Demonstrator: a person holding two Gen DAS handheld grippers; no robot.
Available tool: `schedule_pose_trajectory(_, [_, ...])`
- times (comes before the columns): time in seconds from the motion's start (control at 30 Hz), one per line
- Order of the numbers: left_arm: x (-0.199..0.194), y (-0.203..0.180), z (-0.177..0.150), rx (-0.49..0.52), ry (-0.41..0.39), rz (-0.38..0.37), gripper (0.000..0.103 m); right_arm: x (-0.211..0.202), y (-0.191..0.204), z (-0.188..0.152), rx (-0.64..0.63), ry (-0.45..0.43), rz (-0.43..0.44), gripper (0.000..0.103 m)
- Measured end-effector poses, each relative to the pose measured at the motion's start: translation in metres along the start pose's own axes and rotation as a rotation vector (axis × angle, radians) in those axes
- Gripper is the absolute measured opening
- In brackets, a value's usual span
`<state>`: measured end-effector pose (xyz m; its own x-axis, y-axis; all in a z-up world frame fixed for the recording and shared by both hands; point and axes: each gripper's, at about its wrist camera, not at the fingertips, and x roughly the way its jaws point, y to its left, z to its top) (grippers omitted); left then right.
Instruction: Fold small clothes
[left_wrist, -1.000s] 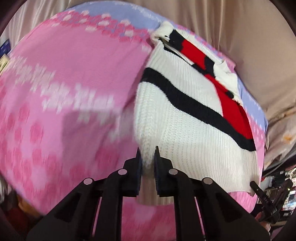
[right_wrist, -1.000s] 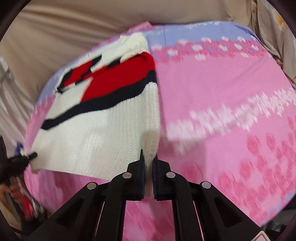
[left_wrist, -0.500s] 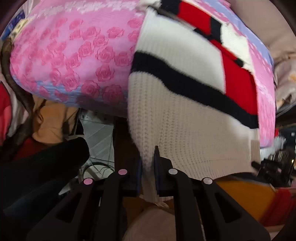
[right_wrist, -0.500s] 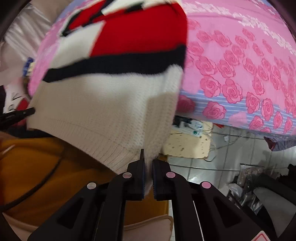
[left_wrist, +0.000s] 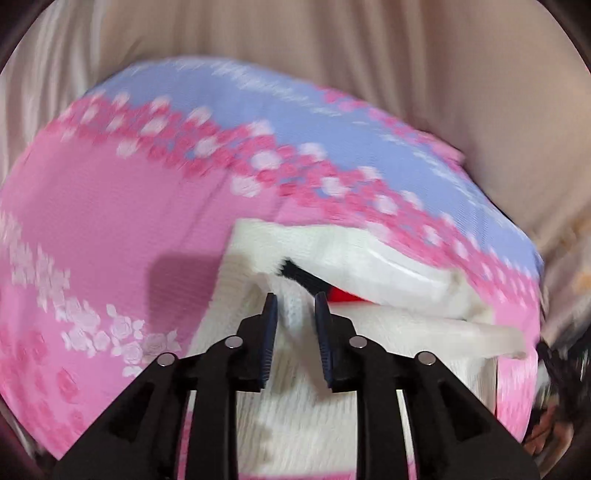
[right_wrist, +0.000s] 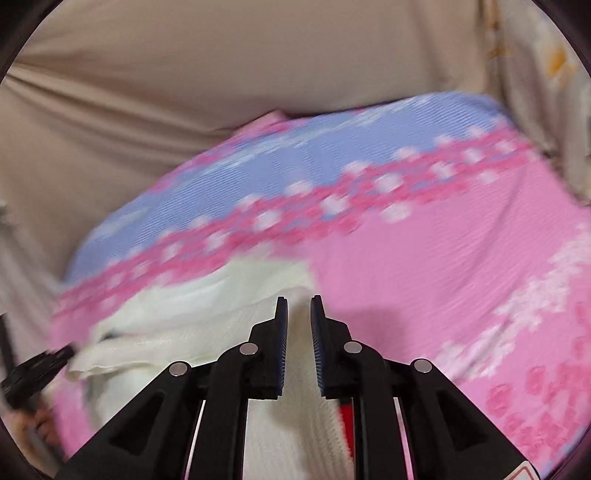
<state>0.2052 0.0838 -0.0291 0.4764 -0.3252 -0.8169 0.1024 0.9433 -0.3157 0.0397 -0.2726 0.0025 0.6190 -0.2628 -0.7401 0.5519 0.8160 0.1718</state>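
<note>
A white knit sweater (left_wrist: 332, 258) with black and red bands lies folded over on itself on the pink and lilac rose-print sheet (left_wrist: 110, 206). In the left wrist view my left gripper (left_wrist: 295, 299) stands slightly open over the folded sweater, with white knit between the jaws. In the right wrist view the sweater (right_wrist: 207, 317) shows as a white fold, and my right gripper (right_wrist: 297, 301) is slightly open above its right edge, holding nothing. The other gripper (right_wrist: 33, 369) shows at the far left edge.
A beige curtain (right_wrist: 184, 74) hangs behind the bed. The sheet (right_wrist: 443, 266) stretches to the right of the sweater. Both views are blurred by motion.
Both grippers carried the sweater's hem from the near edge up over the garment, folding it in half, and then opened and let go of it.
</note>
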Motion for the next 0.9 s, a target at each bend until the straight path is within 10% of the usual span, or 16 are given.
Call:
schedule_pose_trajectory(0.17, [-0.029,0.028,-0.014,-0.066,-0.094,-0.030,0.054,-0.018,-0.006,-0.016,0.029,-0.048,0.016,0.041])
schedule_pose_trajectory(0.5, [0.047,-0.011,-0.010,0.163,0.086,0.036,0.058,0.070,0.015,-0.020,-0.040,0.122,-0.077,0.055])
schedule_pose_trajectory(0.57, [0.052,-0.019,-0.010,0.212,0.089,0.006,0.032,0.083,0.020,-0.016,-0.050,0.148,-0.079,0.049])
schedule_pose_trajectory(0.63, [0.053,-0.027,-0.006,0.284,0.094,0.005,0.008,0.086,0.026,-0.009,-0.077,0.152,-0.044,0.008])
schedule_pose_trajectory(0.8, [0.033,-0.005,0.036,0.145,-0.008,-0.018,0.004,0.050,0.011,0.015,0.006,-0.009,0.018,0.006])
schedule_pose_trajectory(0.9, [0.070,0.010,0.044,0.144,0.057,0.099,0.000,0.104,-0.017,0.002,0.029,0.193,-0.082,0.006])
